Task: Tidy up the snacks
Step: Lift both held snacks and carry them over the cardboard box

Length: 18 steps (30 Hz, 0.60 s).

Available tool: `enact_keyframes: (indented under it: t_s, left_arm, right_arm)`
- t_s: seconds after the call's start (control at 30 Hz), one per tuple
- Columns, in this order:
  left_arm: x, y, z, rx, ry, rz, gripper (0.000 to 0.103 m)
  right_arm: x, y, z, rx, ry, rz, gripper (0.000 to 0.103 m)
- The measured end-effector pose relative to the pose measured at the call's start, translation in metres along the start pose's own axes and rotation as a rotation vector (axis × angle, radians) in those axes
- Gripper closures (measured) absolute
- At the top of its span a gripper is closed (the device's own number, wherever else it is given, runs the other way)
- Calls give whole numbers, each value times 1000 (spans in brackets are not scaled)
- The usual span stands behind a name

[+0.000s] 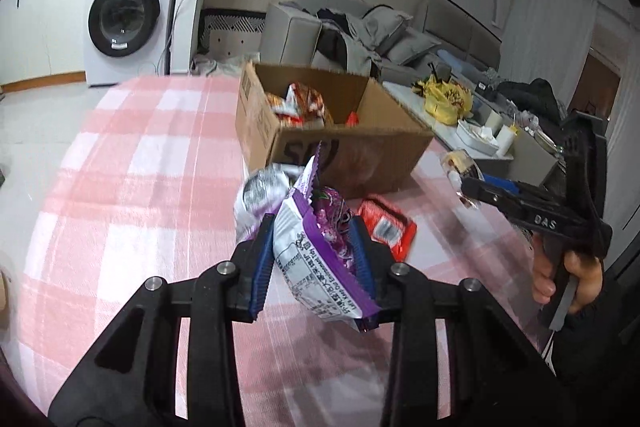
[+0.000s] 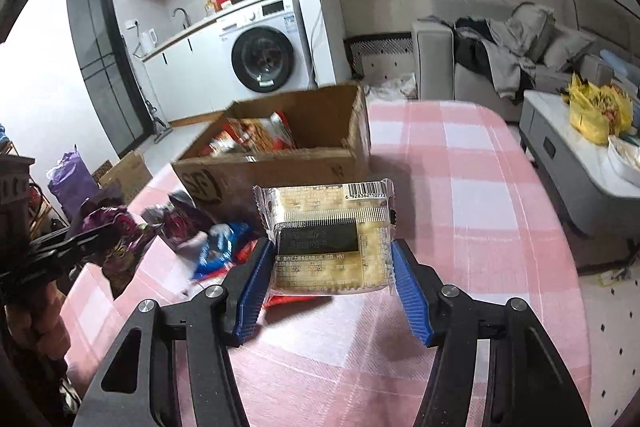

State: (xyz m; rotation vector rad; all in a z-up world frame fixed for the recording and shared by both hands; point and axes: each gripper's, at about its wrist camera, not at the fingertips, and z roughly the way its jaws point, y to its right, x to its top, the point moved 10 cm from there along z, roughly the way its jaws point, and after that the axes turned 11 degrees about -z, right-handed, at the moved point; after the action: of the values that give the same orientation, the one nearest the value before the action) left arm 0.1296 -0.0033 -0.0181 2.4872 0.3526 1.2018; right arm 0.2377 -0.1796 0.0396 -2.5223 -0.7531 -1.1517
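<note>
Our left gripper [image 1: 314, 247] is clamped on a purple snack packet [image 1: 320, 247], held above the pink checked tablecloth [image 1: 120, 167] just near of the cardboard box [image 1: 352, 155]. Our right gripper [image 2: 332, 267] is closed on a clear-wrapped cracker pack [image 2: 332, 231], also near the box [image 2: 280, 167], right of loose snacks. Box holds orange-red snack bags [image 1: 300, 105]. A red packet [image 1: 386, 225] lies on the cloth near it.

"DAS" on right tongs [image 1: 466, 193]
</note>
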Motion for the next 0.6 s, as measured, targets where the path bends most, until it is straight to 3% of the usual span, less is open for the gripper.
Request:
enact_keyframes:
  t_s: [0.6]
  left_arm:
    - [89, 30, 3, 22, 146, 55, 70]
  right_arm:
    - [62, -21, -3, 38, 82, -36, 43]
